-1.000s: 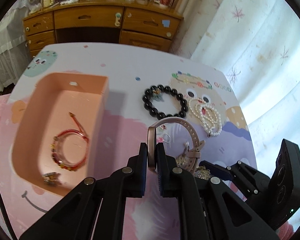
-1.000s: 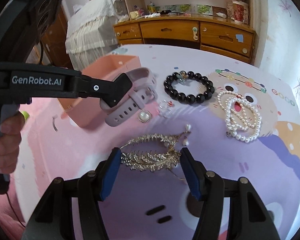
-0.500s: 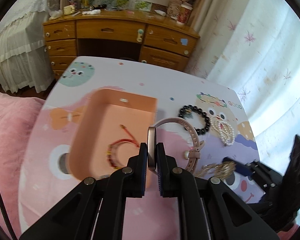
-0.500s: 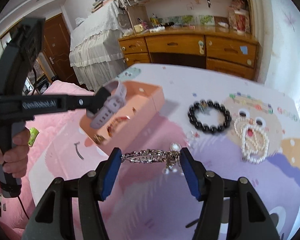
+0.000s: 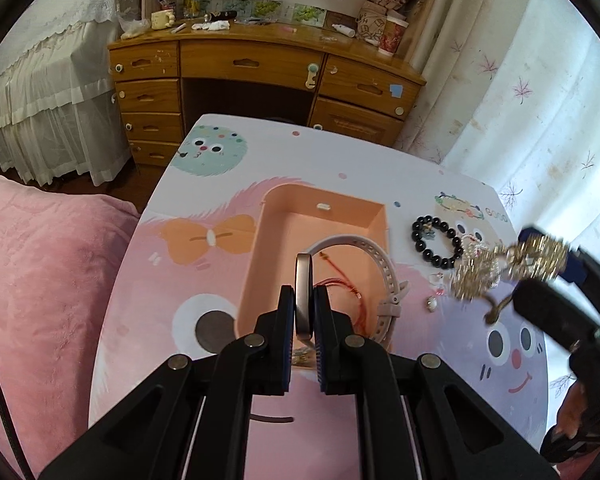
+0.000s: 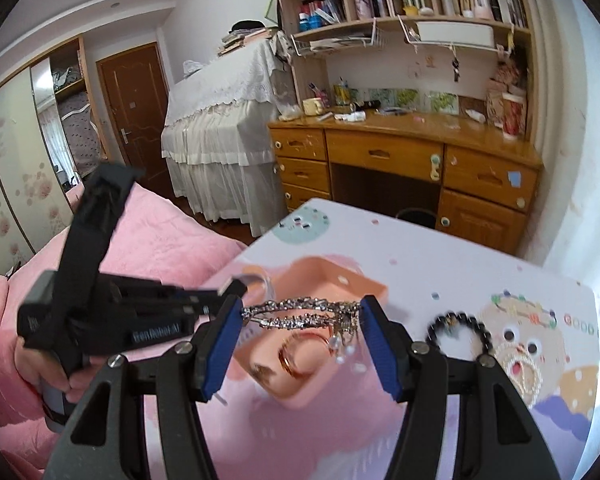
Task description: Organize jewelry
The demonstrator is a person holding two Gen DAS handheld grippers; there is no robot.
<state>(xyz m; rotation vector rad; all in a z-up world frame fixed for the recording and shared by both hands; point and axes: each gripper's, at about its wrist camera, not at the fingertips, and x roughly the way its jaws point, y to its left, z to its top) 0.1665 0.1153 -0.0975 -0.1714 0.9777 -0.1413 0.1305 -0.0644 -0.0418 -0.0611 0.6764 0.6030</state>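
Both loads airborne above the peach plastic tray (image 5: 260,240): left gripper (image 5: 303,312) clamps the pale pink strap watch (image 5: 304,292), right gripper (image 6: 302,340) pinches the gold rhinestone leaf hairpiece (image 6: 300,314). Next: lower, release inside.

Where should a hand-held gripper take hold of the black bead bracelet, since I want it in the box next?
Grip the black bead bracelet across one stretch of its ring, one finger inside the loop and one outside, coming straight down from above. It lies flat on the table as an open circle, so there is no raised part to pinch from the side. Choose the arc nearest the box, away from the pearls on the far side.
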